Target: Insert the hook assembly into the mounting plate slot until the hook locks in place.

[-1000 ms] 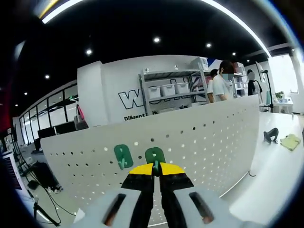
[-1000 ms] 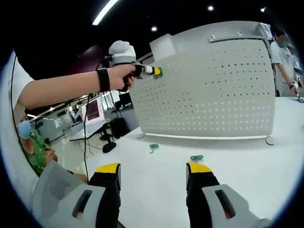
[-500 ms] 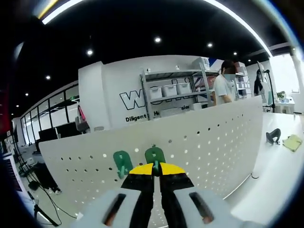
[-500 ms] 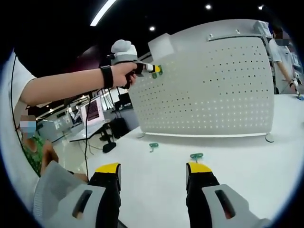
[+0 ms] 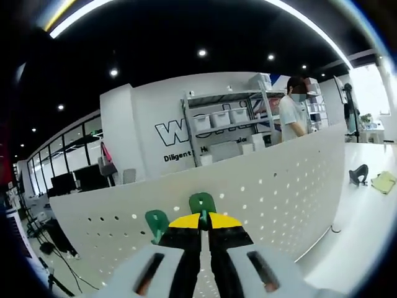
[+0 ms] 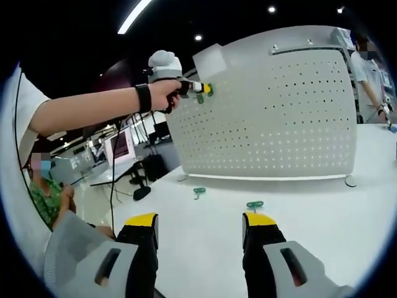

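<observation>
- The left tongs were held raised on an outstretched bare arm, jaws pressed together.
- The right tongs were held low, jaws spread wide apart.

Legible text appears in the left gripper view, on the white back wall beyond the left gripper, up and to the left of its jaw tips.

- Large dark outlined lettering: a "W" followed by a letter cut off by the shelving rack; the rest is hidden.
- Smaller dark line below it: reads "Diligent", followed by words too blurred to read.

In the right gripper view, no text is legible.
</observation>
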Motion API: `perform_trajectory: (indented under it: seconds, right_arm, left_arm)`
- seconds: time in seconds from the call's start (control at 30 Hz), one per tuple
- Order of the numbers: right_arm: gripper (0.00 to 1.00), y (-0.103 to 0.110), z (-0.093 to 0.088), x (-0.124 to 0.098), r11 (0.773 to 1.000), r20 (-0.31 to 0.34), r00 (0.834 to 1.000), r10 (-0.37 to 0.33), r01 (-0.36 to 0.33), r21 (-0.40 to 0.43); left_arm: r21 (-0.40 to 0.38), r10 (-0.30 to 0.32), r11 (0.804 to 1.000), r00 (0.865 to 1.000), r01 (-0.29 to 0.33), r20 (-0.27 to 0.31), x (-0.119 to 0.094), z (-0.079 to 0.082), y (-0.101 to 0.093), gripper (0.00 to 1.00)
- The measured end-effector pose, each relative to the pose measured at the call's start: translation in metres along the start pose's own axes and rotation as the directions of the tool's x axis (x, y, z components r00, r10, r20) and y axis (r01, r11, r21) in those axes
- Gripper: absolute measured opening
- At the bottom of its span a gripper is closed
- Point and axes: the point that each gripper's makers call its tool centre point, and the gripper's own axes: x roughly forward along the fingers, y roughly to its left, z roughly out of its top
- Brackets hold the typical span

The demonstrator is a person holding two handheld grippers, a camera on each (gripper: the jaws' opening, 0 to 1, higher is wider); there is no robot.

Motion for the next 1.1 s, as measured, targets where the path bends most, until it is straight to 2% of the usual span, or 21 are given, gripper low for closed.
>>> perform_trajectory:
  seconds: [0.27,0.33,0.7,0.87,1.1]
  right_arm:
    - [0.55,0.0,-0.001,0.0,1.0,-0.002,1.0,0.001,-0.001,0.005]
    - [0.55,0.0,-0.001,0.0,1.0,-0.003,1.0,0.001,-0.001,0.001]
    - [0.54,-0.001,-0.001,0.0,1.0,-0.004,1.0,-0.001,0.001,0.001]
    - [0.54,-0.002,-0.002,-0.001,1.0,-0.004,1.0,-0.005,0.005,0.004]
    - [0.54,-0.004,-0.003,-0.002,1.0,-0.001,1.0,-0.011,0.011,0.013]
  left_arm:
    - [-0.007,0.004,1.0,1.0,-0.005,-0.024,0.004,-0.005,0.0,0.03]
    - [-0.035,0.005,0.999,1.0,-0.005,-0.02,0.004,-0.004,0.001,0.03]
    - [-0.048,0.016,0.999,0.999,-0.017,-0.028,0.007,-0.006,0.002,0.03]
    - [-0.034,0.04,0.999,0.998,-0.042,-0.046,0.007,-0.01,0.003,0.03]
    - [-0.063,0.058,0.996,0.997,-0.061,-0.054,0.01,-0.011,0.003,0.03]
